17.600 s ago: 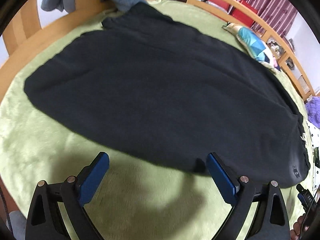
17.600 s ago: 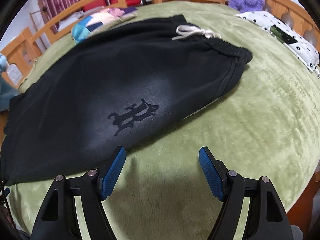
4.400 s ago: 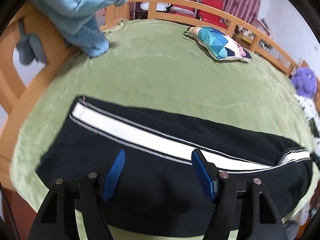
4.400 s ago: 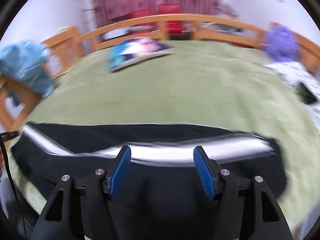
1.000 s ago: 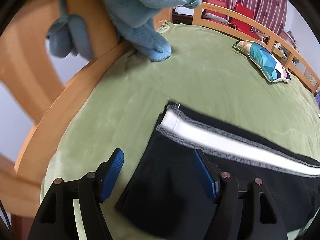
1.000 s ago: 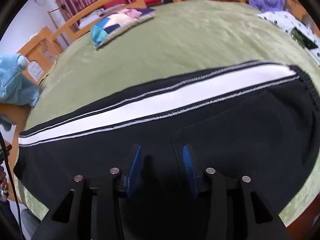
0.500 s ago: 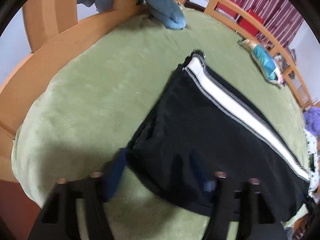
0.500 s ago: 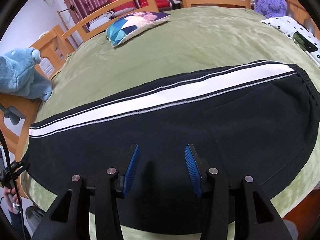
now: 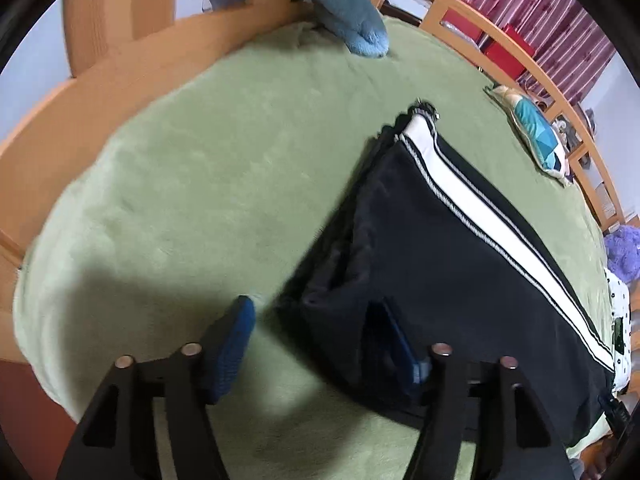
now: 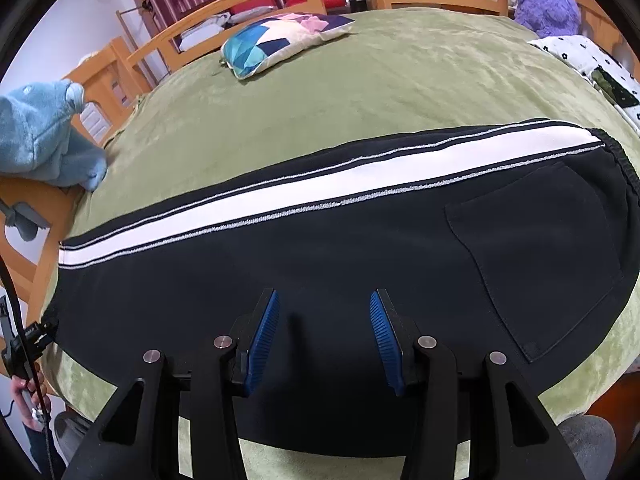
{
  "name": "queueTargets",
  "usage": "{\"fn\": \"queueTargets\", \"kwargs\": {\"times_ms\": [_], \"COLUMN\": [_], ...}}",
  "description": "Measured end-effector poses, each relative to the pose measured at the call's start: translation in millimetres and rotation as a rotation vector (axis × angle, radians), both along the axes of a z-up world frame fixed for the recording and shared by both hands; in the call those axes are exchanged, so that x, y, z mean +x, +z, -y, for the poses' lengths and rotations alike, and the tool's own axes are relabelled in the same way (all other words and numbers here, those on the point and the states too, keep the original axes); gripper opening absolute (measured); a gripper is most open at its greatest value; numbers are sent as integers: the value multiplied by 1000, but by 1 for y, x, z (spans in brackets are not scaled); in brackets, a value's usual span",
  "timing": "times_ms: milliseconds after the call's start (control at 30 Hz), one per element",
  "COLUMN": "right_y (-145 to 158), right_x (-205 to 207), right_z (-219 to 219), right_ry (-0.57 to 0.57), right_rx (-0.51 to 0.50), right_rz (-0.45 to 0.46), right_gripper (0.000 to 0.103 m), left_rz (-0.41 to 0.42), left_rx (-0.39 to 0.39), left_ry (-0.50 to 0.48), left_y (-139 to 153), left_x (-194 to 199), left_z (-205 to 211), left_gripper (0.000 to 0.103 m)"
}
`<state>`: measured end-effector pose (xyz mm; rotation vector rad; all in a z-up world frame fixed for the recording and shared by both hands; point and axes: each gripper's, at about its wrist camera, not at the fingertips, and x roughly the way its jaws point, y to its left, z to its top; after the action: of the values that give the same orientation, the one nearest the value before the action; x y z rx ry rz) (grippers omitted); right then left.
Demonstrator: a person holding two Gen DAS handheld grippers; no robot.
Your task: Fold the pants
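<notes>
Since a moment ago my left gripper (image 9: pixel 316 336) has dropped to the hem corner of the pants (image 10: pixel 320 280), and my right gripper (image 10: pixel 324 336) has spread a little wider. Those pants are soft black knit with a white side stripe (image 10: pixel 320 188) edged in grey stitching and a patch pocket (image 10: pixel 540 264); they lie folded lengthwise across the plush green bed cover (image 9: pixel 200 184). My left gripper's blue ribbed fingers (image 9: pixel 236 340) stand wide apart, straddling the rumpled corner, one over the cover, one over the cloth. My right gripper, partly open, hovers over the black fabric, gripping nothing.
</notes>
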<state>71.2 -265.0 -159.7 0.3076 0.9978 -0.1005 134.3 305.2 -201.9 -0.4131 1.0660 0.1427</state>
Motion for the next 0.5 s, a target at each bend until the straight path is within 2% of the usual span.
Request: {"fn": "queueTargets", "kwargs": {"times_ms": [100,267,500], "right_y": [1,1,8], "right_x": [-2,-4,-11], "right_z": [-4,-12,-20], "right_ry": [-10,-9,-2], "right_rx": [-28,-84,-50], "right_rz": [9,12,58], "right_gripper": [47,47,47], "left_rz": [9,42,56], "left_rx": [42,61,105], "left_ry": [6,24,-4], "left_y": [-4,-8,-10], "left_x": [0,-4,-3], "left_z": [8,12,15], "left_gripper": [64,64,64]}}
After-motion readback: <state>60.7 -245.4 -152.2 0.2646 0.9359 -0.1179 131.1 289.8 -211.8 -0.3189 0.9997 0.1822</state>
